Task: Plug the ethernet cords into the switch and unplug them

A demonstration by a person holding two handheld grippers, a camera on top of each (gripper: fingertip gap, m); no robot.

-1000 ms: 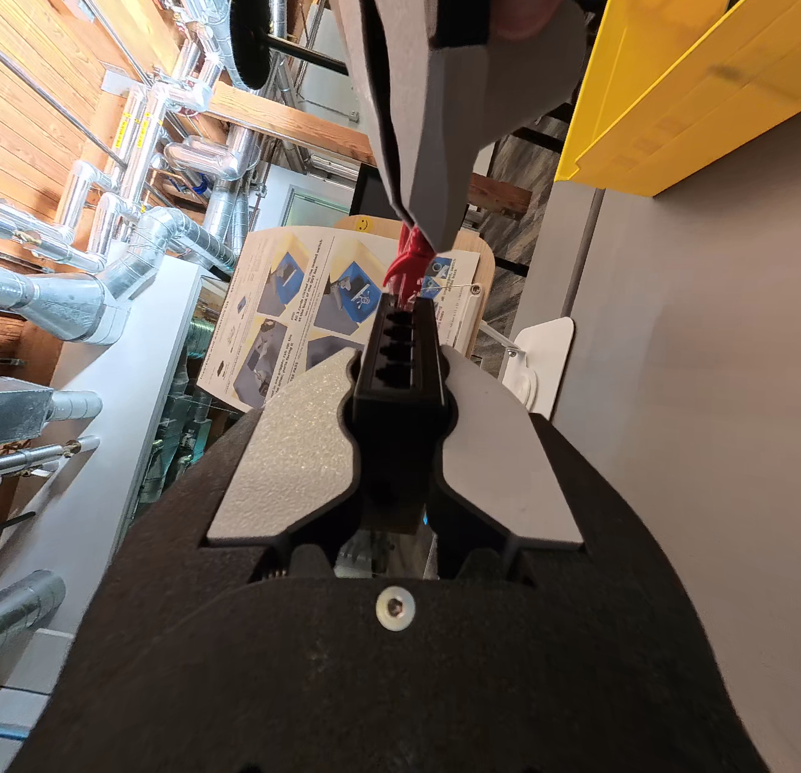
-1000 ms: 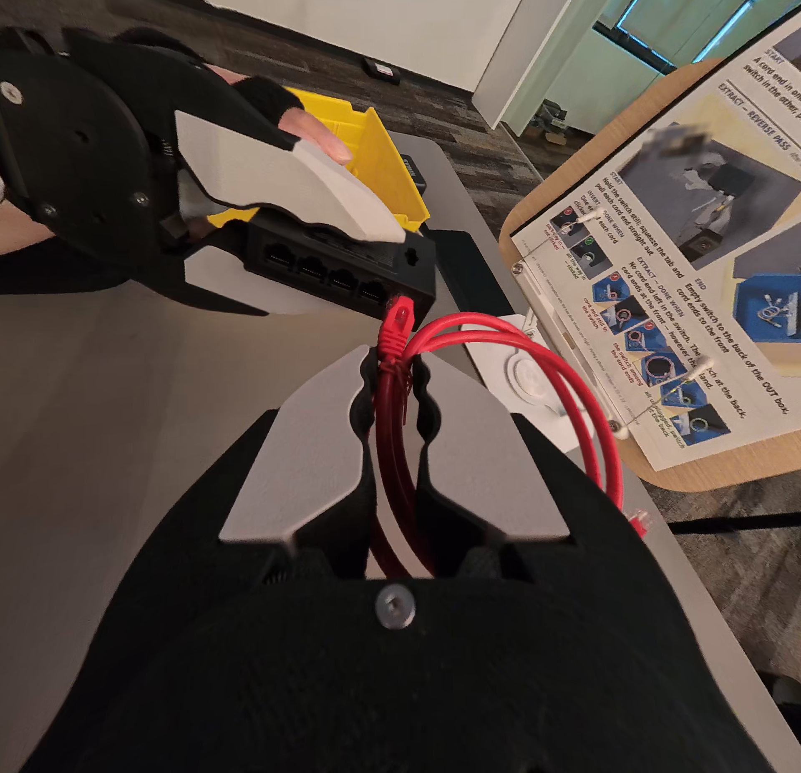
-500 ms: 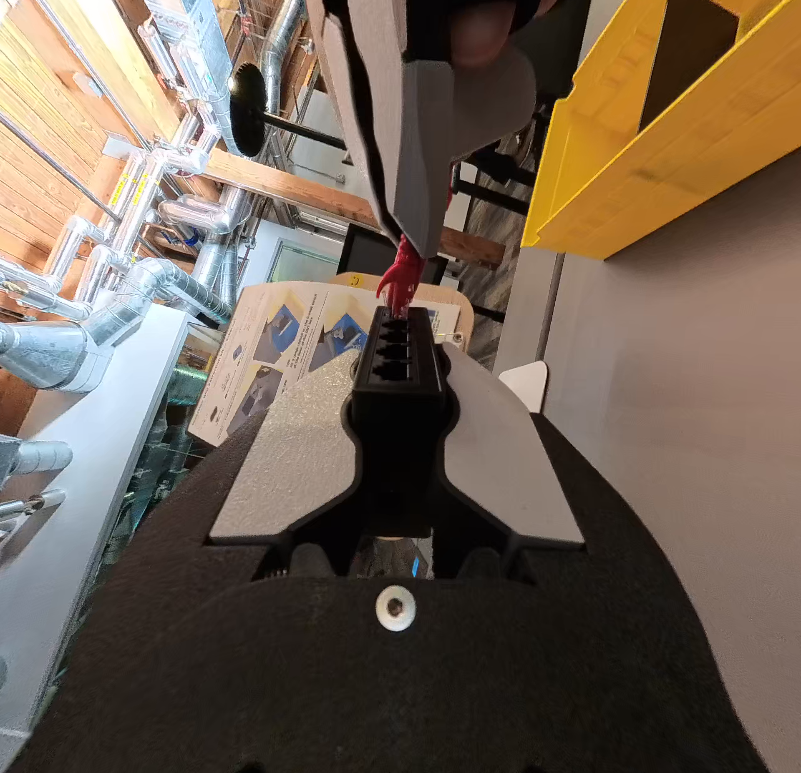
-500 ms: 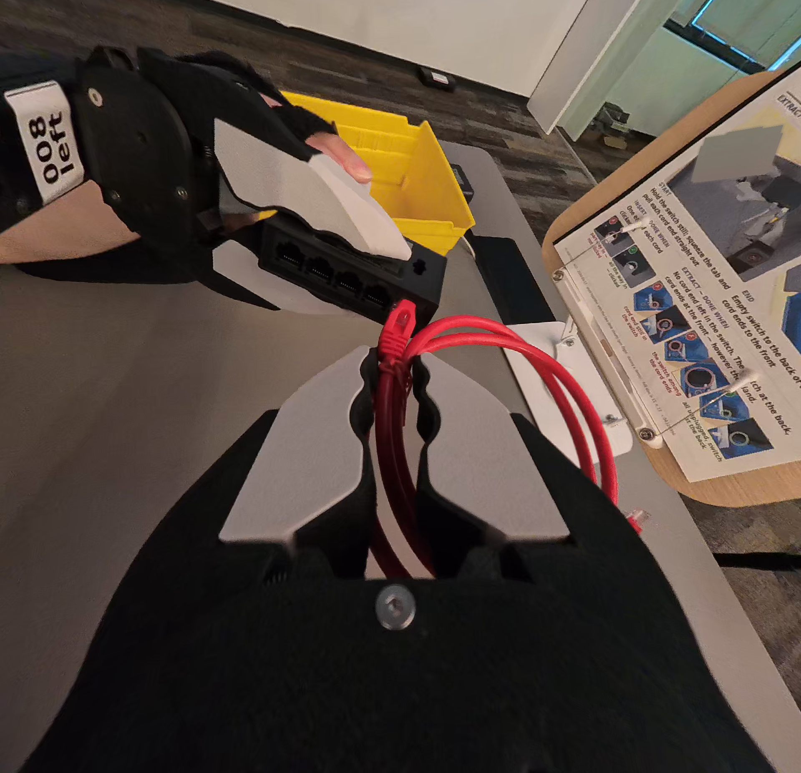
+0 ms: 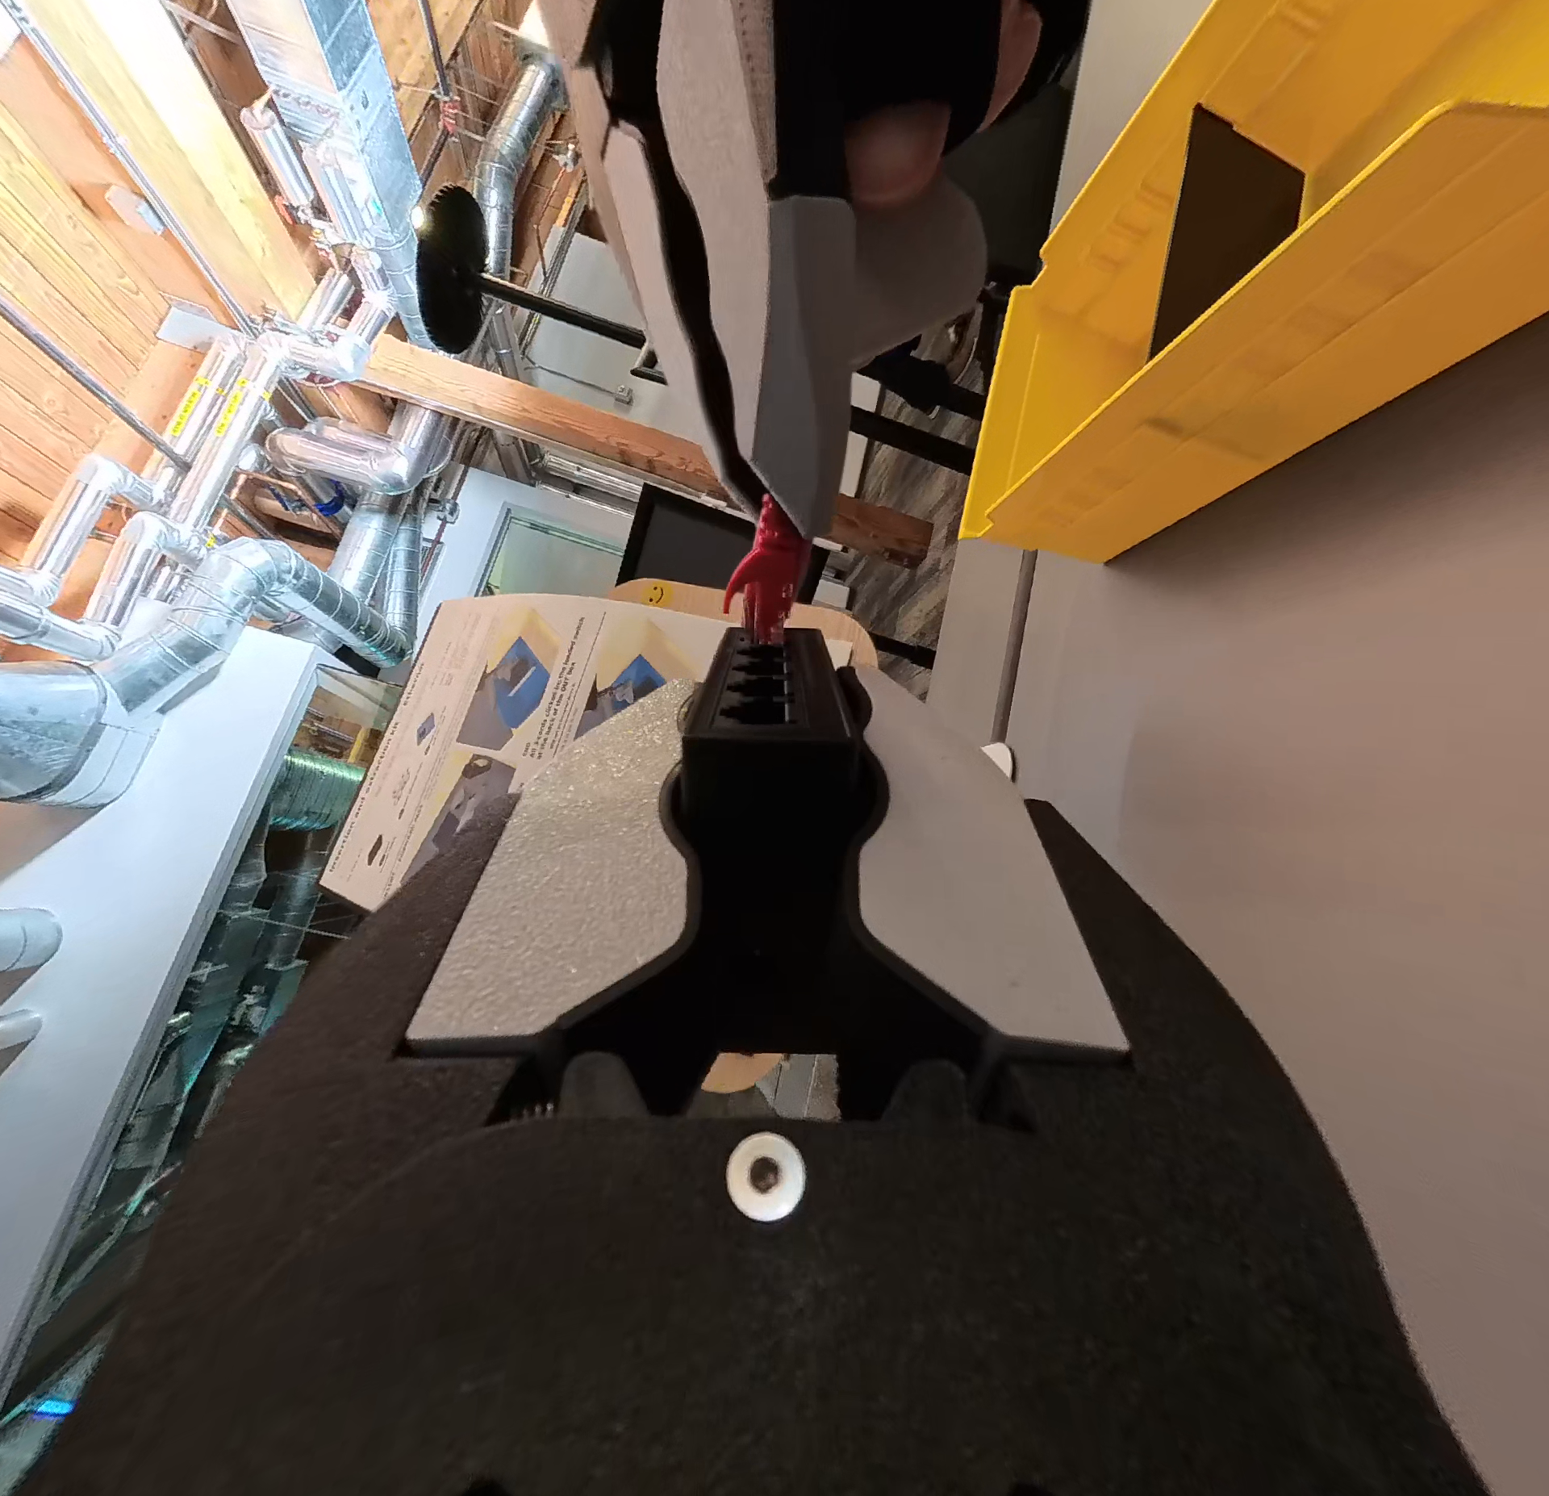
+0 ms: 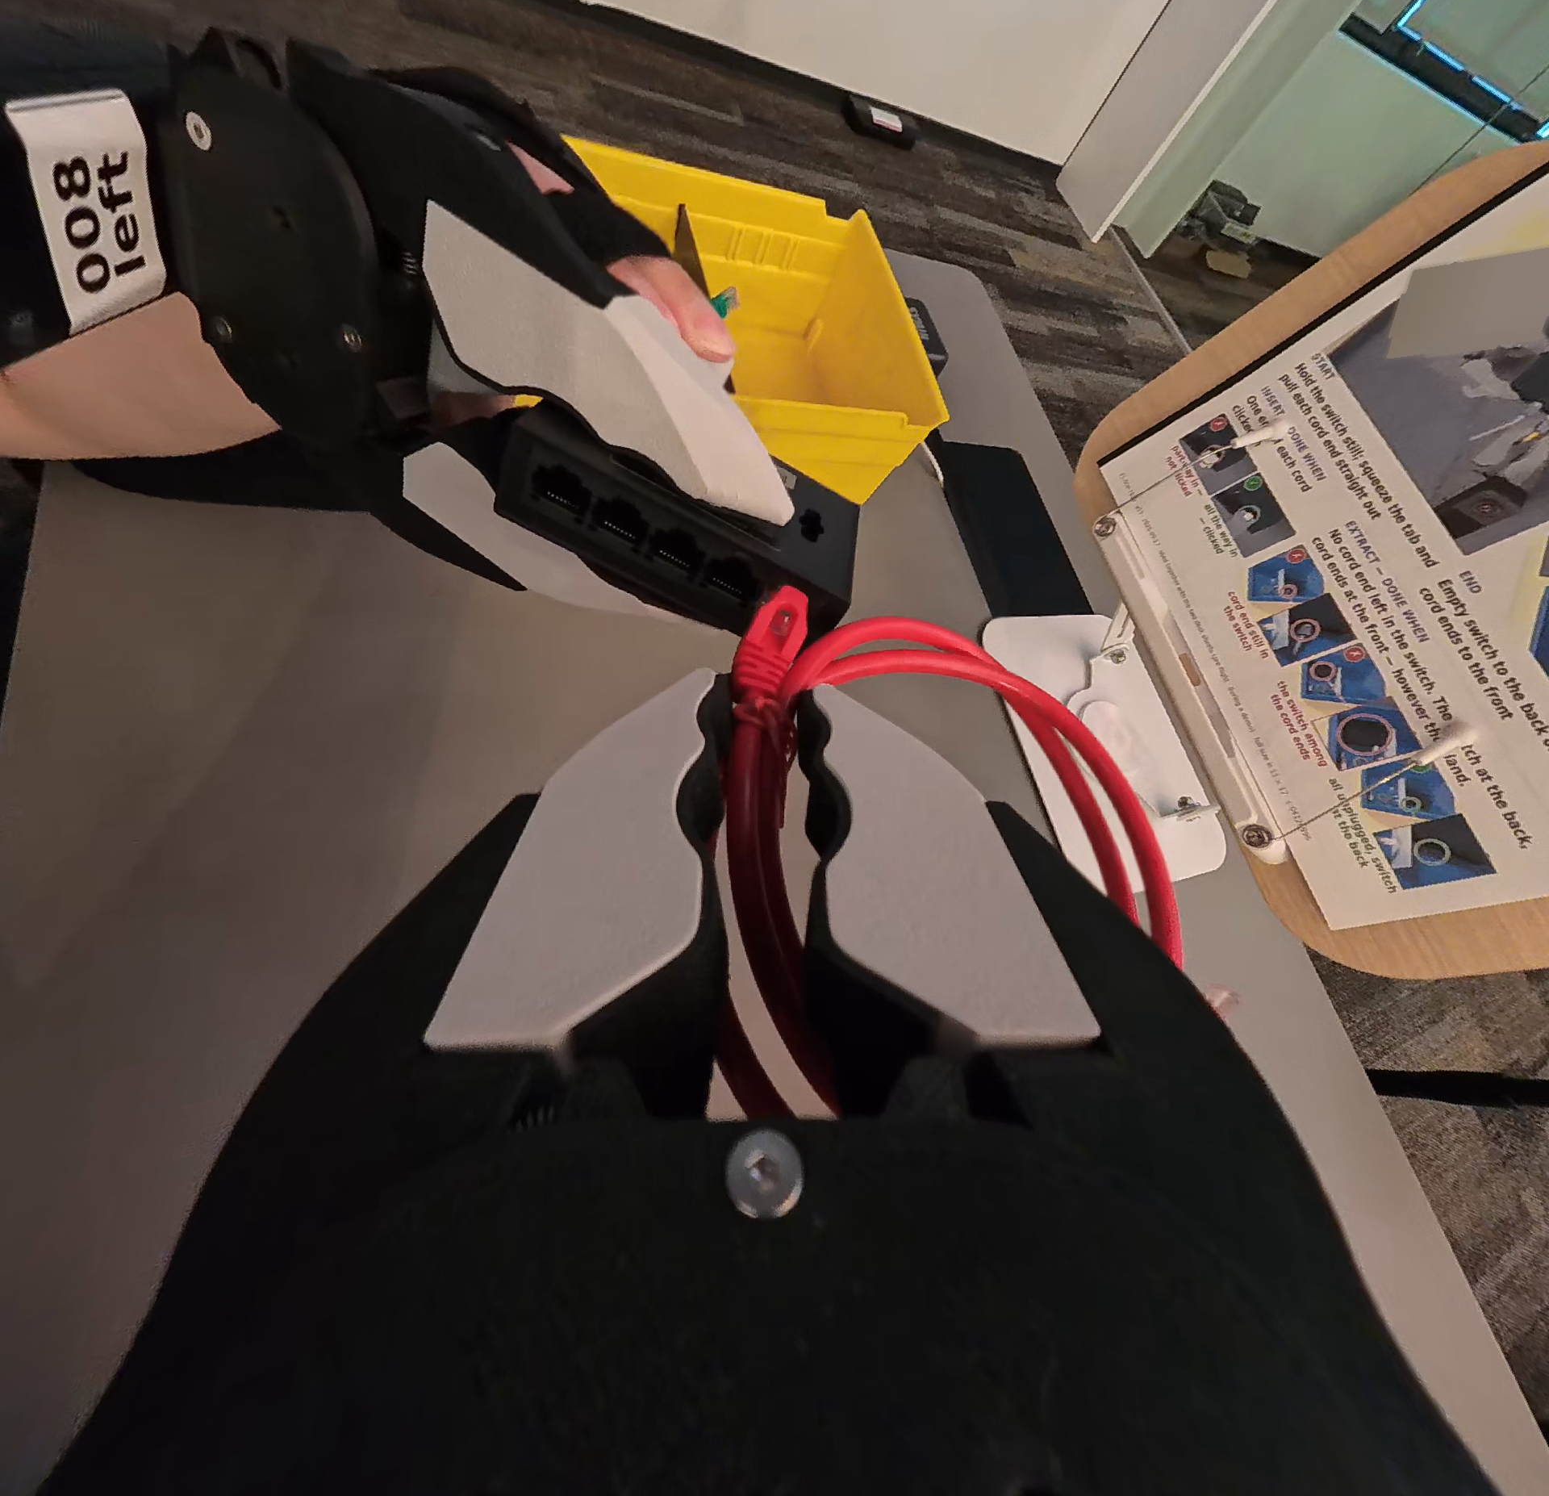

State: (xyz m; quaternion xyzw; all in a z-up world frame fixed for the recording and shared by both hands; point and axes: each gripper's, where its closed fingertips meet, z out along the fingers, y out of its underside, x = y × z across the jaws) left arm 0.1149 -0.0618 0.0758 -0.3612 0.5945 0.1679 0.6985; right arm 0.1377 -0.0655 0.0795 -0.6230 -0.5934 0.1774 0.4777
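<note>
Switch (image 6: pixel 670 534) and cord are meeting above the grey table (image 6: pixel 251 743); at left, the left gripper (image 6: pixel 603 458) is clamping the black switch flat between its closed fingers, holding it clear of the tabletop with the row of ports facing the right gripper (image 6: pixel 763 701); the switch's long axis is running from lower right to upper left in the right wrist view, straight away from the lens in the left wrist view. At centre, the right gripper is pinching shut on the red cord (image 6: pixel 1006 684), several strands bundled between its fingers; the plug (image 6: pixel 775 634) is sticking out past the fingertips, pointing up at the endmost port, nearest the switch's right end, its tip touching or just entering the opening; whether it is seated cannot be told. Doing this well likely means keeping the switch still, lining the plug's axis square with the port, and pushing straight in; a tilted plug could jam on the port's edge. At right, a yellow bin (image 6: pixel 838 349) is standing behind the switch; an instruction board (image 6: pixel 1341 659) is leaning beside the table.
</note>
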